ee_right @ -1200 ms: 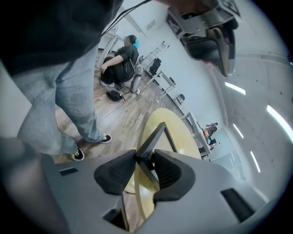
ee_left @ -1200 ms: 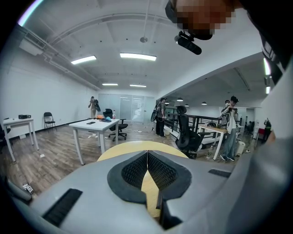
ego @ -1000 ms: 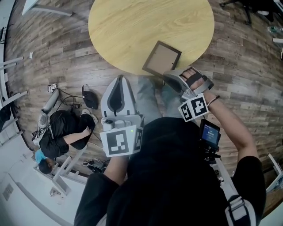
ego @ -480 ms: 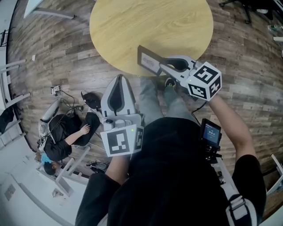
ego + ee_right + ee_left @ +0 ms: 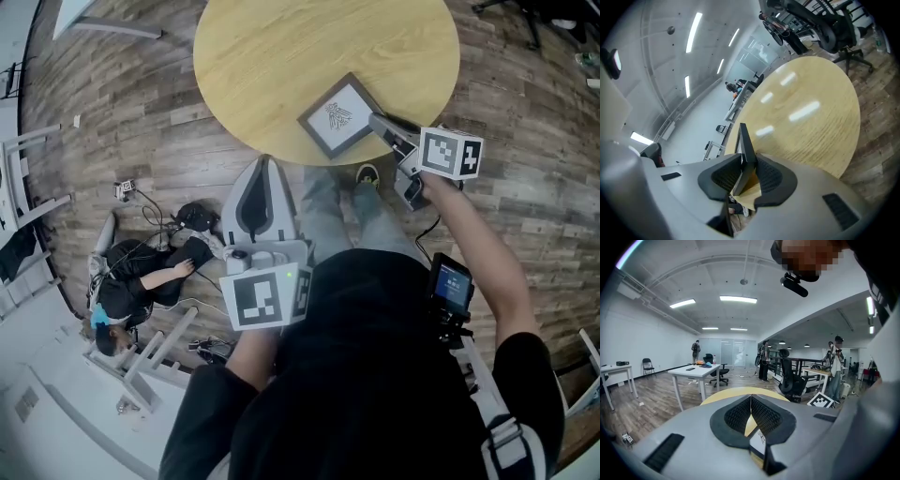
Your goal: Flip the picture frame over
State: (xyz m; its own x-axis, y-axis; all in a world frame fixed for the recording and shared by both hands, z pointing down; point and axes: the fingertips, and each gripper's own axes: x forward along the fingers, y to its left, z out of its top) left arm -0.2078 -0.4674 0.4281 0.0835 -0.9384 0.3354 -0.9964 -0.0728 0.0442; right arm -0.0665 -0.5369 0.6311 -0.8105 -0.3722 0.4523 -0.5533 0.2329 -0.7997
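The dark picture frame lies picture side up near the front edge of the round wooden table. My right gripper grips its right corner. In the right gripper view the frame's edge stands between the pads, which touch it on both sides while the jaws are opening. My left gripper hangs off the table's near edge, shut and empty. In the left gripper view its tips meet, and the frame's print shows through the gap below them.
A person sits on the wooden floor at the left among cables. The wearer's shoe shows under the table edge. An office chair stands beyond the table, and a white desk stands further off.
The right gripper rolled over with the frame, which went from back side up, through standing on edge, to picture side up. The gripper shifted right. The left gripper stayed still.
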